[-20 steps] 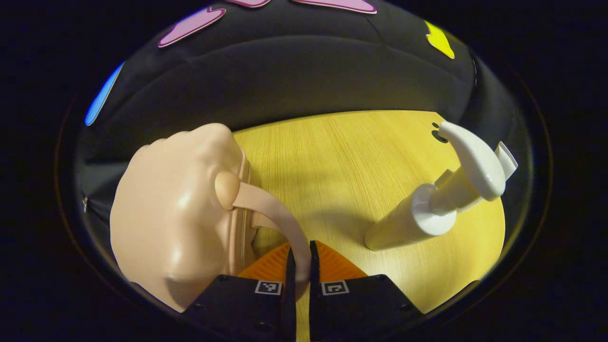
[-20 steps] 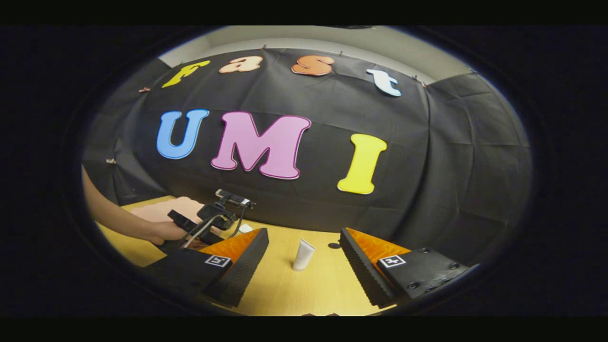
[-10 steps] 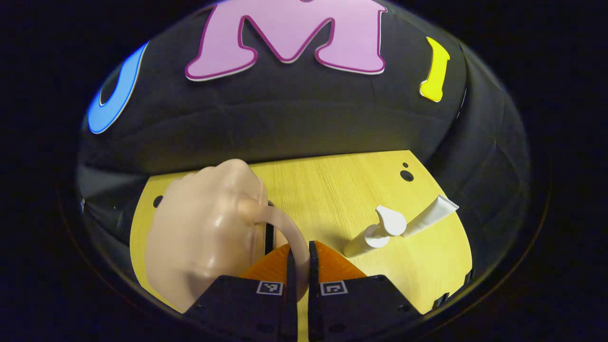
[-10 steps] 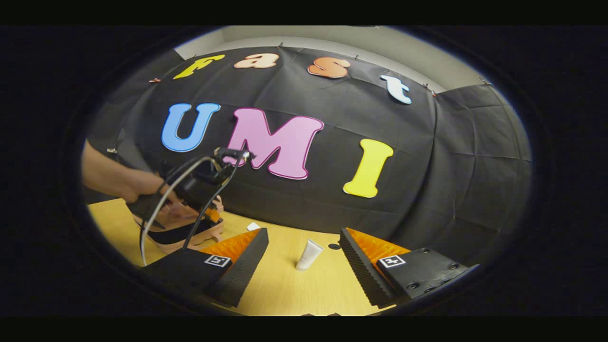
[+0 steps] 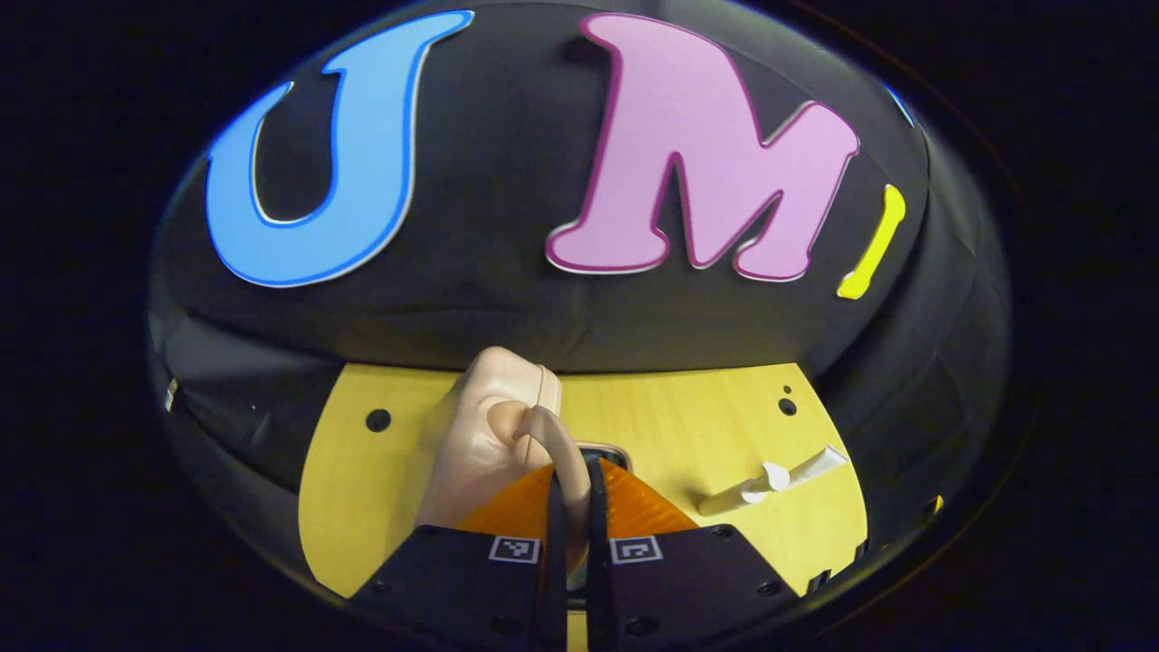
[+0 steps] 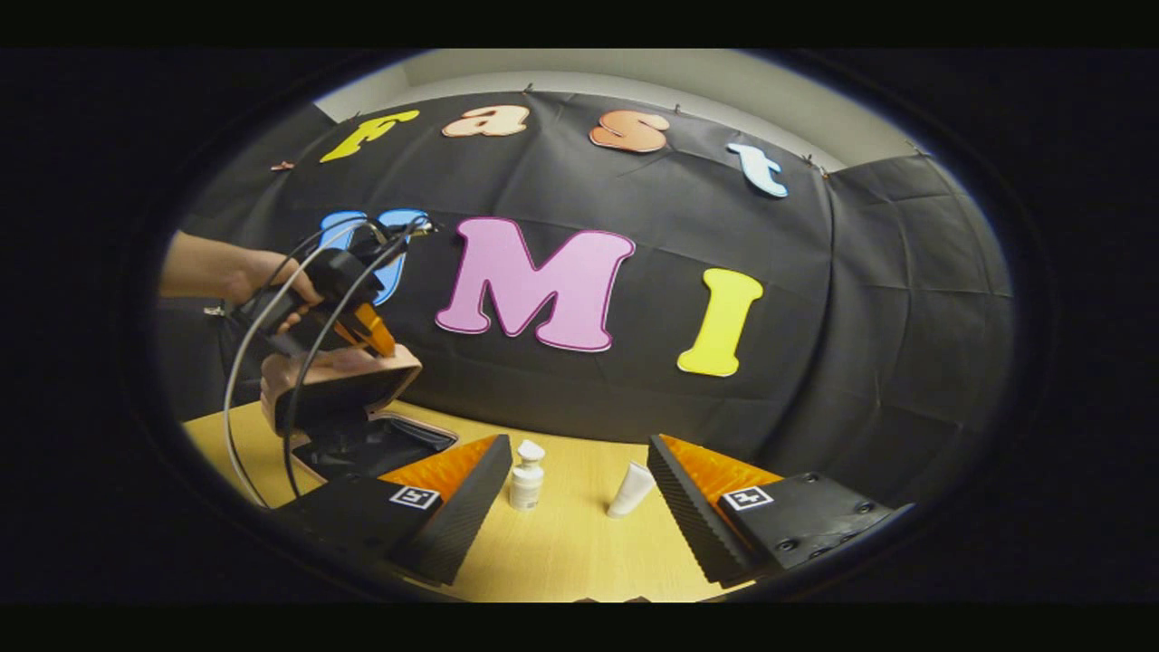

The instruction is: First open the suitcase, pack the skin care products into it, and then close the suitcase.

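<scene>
Lid (image 6: 340, 385) lifted higher since earlier, left gripper (image 5: 570, 493) clamped on handle (image 5: 552, 444); right gripper (image 6: 579, 493) agape, empty. Bottle (image 6: 526, 475), tube (image 6: 631, 489) unpacked mid-table.

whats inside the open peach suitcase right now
In the right gripper view, the peach hard-shell suitcase shows only dark lining in its lower half. The raised lid and the left tool's cables cover part of the interior, so anything there cannot be seen.

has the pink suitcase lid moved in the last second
Yes. In the right gripper view the pink suitcase lid has swung upward, away from the wooden table, lifted by the left gripper.
</scene>
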Demonstrator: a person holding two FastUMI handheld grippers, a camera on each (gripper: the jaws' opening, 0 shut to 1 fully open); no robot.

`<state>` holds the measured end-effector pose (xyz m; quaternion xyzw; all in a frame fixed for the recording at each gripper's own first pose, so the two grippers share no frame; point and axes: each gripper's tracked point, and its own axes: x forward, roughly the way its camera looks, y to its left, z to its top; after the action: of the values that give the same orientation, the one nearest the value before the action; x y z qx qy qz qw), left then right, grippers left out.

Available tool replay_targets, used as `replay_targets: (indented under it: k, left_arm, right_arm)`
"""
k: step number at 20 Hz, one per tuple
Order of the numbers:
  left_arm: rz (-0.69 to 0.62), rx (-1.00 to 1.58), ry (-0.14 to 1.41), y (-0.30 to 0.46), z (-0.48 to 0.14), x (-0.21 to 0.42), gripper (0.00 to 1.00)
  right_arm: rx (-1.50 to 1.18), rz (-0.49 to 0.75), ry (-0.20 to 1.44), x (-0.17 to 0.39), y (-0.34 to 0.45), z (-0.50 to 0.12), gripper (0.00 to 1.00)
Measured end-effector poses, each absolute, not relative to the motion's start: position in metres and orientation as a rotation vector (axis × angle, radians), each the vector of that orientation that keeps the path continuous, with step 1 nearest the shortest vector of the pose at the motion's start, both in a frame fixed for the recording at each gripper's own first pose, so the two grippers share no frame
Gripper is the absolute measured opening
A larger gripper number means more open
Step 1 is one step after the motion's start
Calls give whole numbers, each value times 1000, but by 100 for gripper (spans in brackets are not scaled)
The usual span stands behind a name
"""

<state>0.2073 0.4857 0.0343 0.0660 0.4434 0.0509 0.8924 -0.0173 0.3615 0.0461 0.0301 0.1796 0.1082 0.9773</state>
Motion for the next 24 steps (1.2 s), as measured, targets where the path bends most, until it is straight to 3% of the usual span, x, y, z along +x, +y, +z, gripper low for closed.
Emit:
replay_targets:
  k: [3, 4, 7, 14, 20, 24]
  left_arm:
    - [194, 240, 913, 565, 59, 213, 10]
    - [228, 293, 912, 597, 64, 213, 14]
    - [314, 402, 936, 685, 69, 203, 13]
    - [410, 396, 974, 828, 7, 176, 13]
    - [472, 295, 1025, 873, -74, 166, 14]
    - [460, 323, 1049, 881, -95, 162, 14]
  right_arm:
    - [63, 211, 374, -20, 377, 51, 96]
    - [57, 208, 375, -21, 382, 52, 96]
    - [42, 209, 382, -25, 398, 55, 97]
    - [27, 180, 429, -28, 416, 46, 97]
    - [43, 137, 491, -46, 421, 11, 96]
    - [45, 130, 523, -61, 426, -14, 95]
